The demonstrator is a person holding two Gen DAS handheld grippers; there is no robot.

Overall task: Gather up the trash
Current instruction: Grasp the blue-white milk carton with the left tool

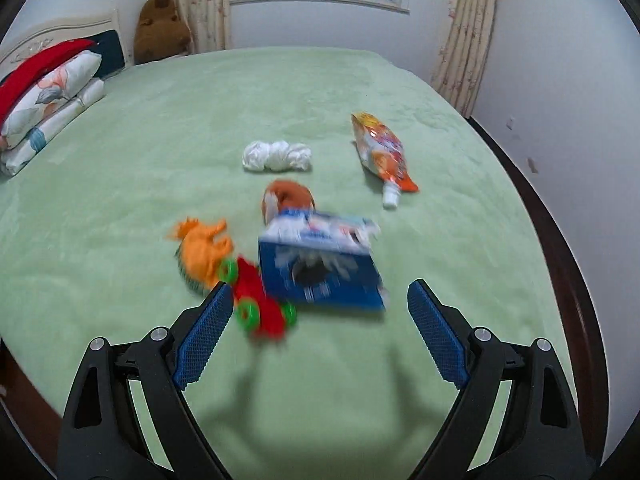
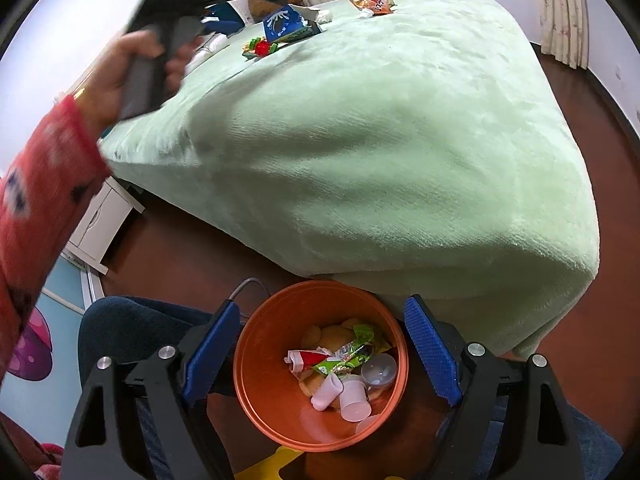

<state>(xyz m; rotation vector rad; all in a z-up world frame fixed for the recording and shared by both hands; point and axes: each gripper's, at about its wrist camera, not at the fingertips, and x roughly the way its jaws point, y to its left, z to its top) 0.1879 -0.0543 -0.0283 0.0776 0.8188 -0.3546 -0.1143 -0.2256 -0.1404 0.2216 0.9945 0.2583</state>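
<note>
Spreading wide above the green bed, the fingers of the left gripper are seen with nothing between them. Beyond them, a blurred blue and white carton is shown lying on the blanket, with a red toy car with green wheels touching its left side and an orange toy figure just beside that. A brown and white object is partly hidden behind the carton. Farther off, a crumpled white wad and an orange snack pouch with a white cap are laid apart from each other. Pillows are stacked at the left edge, and a brown plush toy is propped by the curtain.

The right gripper is held over an orange bin on the floor at the foot of the bed, its fingers also set wide and empty. Inside the bin, small white cups, a green wrapper and a red and white wrapper are collected. At upper left, a hand in a red sleeve is seen gripping the other tool's handle.
</note>
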